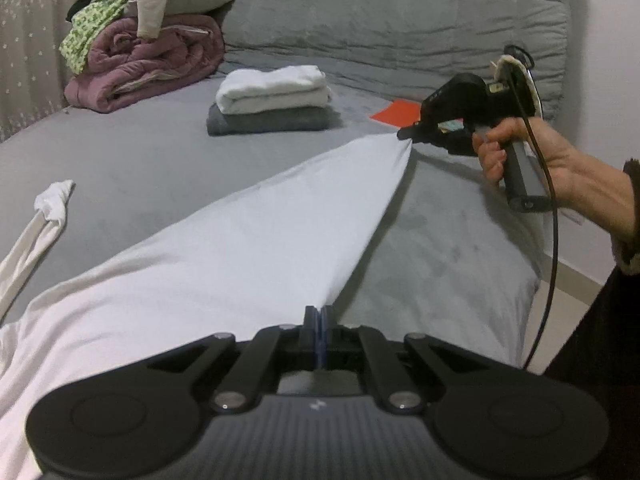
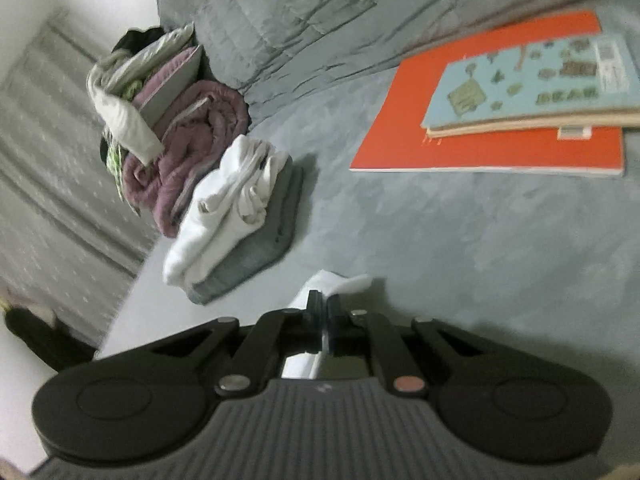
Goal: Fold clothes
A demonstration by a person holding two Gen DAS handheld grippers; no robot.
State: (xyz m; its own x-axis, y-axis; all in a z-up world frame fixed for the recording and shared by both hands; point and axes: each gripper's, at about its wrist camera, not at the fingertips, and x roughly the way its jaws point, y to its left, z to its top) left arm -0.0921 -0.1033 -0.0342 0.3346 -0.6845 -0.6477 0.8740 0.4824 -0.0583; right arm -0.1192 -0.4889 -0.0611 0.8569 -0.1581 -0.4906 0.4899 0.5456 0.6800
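A white garment [image 1: 240,240] is stretched taut above the grey bed [image 1: 140,160]. My left gripper [image 1: 321,312] is shut on its near edge. Across the cloth, my right gripper [image 1: 408,136] is shut on the far corner, held by a person's hand [image 1: 532,160]. In the right wrist view, the right gripper [image 2: 324,300] pinches a bunch of the white garment [image 2: 340,282] that pokes out past its tips. One sleeve with a knot [image 1: 52,204] trails off to the left on the bed.
A folded white piece on a folded grey one [image 1: 272,100] sits mid-bed, stack [image 2: 236,220] also in the right wrist view. A purple quilt pile with loose clothes [image 1: 148,52] lies at the back left. Orange and blue books [image 2: 512,100] lie at the right. A grey duvet [image 1: 400,12] lines the back.
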